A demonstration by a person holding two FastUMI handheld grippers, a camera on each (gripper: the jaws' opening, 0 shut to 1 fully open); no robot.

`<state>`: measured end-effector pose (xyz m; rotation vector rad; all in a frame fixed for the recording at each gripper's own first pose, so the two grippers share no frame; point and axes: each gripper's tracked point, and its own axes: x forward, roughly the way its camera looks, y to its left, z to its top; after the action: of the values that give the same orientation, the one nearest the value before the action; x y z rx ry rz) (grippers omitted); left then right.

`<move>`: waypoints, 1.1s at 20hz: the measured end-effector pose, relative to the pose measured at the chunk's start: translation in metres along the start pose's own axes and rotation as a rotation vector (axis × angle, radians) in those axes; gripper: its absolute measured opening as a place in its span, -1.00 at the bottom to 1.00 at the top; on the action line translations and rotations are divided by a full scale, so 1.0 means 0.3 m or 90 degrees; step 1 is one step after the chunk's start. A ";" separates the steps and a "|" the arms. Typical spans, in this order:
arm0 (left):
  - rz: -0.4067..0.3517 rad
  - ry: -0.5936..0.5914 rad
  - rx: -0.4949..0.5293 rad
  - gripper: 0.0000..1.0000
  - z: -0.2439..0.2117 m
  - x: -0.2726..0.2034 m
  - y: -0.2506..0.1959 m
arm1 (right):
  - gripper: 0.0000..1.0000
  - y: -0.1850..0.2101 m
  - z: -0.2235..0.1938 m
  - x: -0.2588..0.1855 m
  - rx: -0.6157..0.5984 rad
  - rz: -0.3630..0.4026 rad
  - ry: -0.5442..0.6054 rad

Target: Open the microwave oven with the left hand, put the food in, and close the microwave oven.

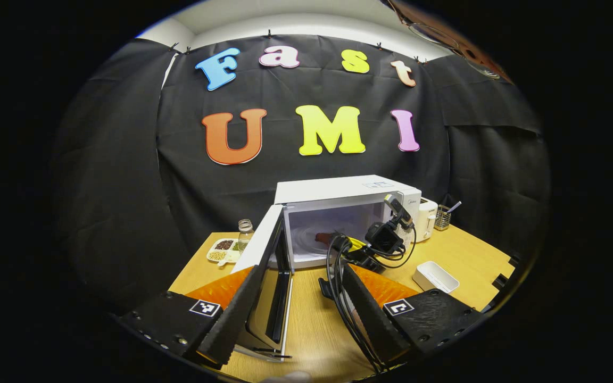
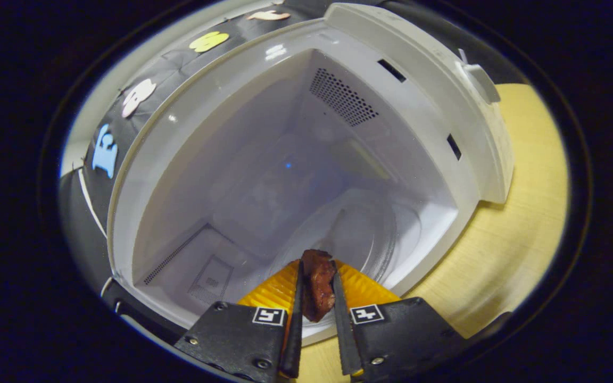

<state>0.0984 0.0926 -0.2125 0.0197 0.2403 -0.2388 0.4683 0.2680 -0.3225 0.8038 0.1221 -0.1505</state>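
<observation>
Food [image 2: 317,284] clamped in right tool [image 2: 314,319], at microwave [image 2: 306,175] mouth. Advance over turntable [image 2: 362,234] ahead, lower, then release. Left tool [image 1: 296,314] apart, beside door [image 1: 264,260].

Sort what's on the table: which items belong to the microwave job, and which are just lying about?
Job: microwave, its open door, brown food piece clamped in the right gripper at the cavity mouth, left gripper.

Lying about: glass jar, divided snack tray, white box, utensil holder.
</observation>
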 end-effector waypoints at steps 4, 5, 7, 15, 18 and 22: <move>-0.004 0.001 0.000 0.91 0.000 0.001 -0.013 | -0.17 -0.006 0.052 -0.029 -0.097 -0.031 -0.018; -0.004 -0.001 0.000 0.91 0.009 -0.001 -0.015 | -0.40 -0.004 0.073 -0.041 -0.100 -0.028 -0.014; -0.001 -0.008 -0.002 0.91 0.027 -0.001 -0.014 | 0.02 -0.023 0.093 -0.061 -0.108 -0.026 -0.012; 0.017 -0.033 -0.010 0.91 0.120 -0.035 -0.009 | 0.60 -0.010 0.250 -0.364 -0.270 -0.010 -0.010; 0.017 -0.035 -0.001 0.91 0.150 -0.068 -0.018 | 1.00 -0.010 0.334 -0.545 -0.346 0.006 -0.002; 0.013 -0.049 0.026 0.91 0.207 -0.132 -0.026 | 1.00 -0.092 0.445 -0.821 -0.382 0.003 0.067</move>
<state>0.0735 0.0912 -0.1428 0.0532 0.1591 -0.2234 0.2283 0.1741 -0.2092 0.2133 0.2514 -0.0601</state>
